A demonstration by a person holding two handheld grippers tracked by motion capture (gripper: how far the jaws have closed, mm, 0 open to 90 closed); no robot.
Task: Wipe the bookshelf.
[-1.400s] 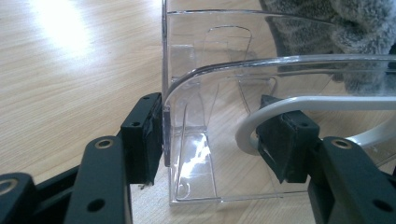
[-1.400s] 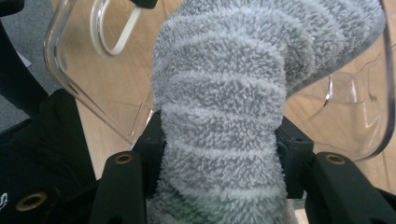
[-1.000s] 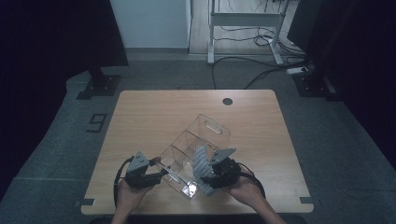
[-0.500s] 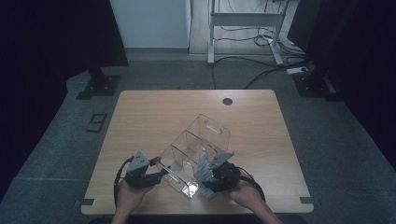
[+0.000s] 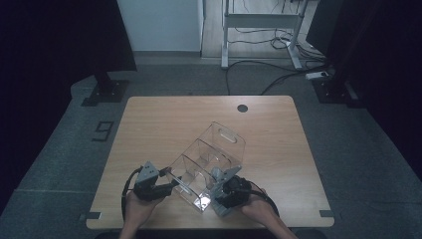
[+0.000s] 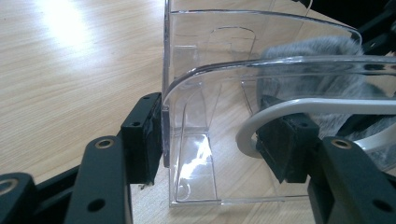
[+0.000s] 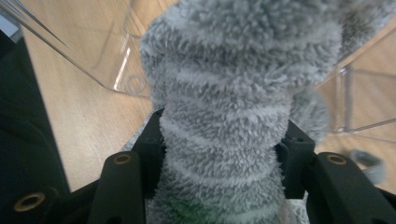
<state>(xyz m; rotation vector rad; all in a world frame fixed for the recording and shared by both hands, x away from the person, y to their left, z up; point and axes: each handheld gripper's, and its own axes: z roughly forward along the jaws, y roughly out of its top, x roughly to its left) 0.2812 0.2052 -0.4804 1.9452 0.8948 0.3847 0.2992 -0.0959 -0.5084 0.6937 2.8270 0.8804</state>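
Right gripper view looks along the right gripper (image 7: 219,154), whose two black jaws pinch a fluffy grey striped sock (image 7: 224,93) at its rolled middle; the pile bulges over the pads (image 7: 152,144). Beyond it, at about 11 and 3 o'clock, rise the clear walls of a plastic bin (image 7: 70,51). The sock looks soft, light and squashy, so a grip across its thick middle should hold, though loose ends may drag on the bin's rim.

In the left gripper view, the left gripper (image 6: 224,140) has one pad outside the bin's near corner wall (image 6: 187,93) and the other inside, pressing it steady. The bin seems stiff, slick and light, best held at a wall edge.

From the high view, the bin (image 5: 209,159) sits at 6 o'clock on the counter (image 5: 164,119), the left gripper (image 5: 169,185) at its 8 o'clock, the right gripper (image 5: 219,196) at 5.
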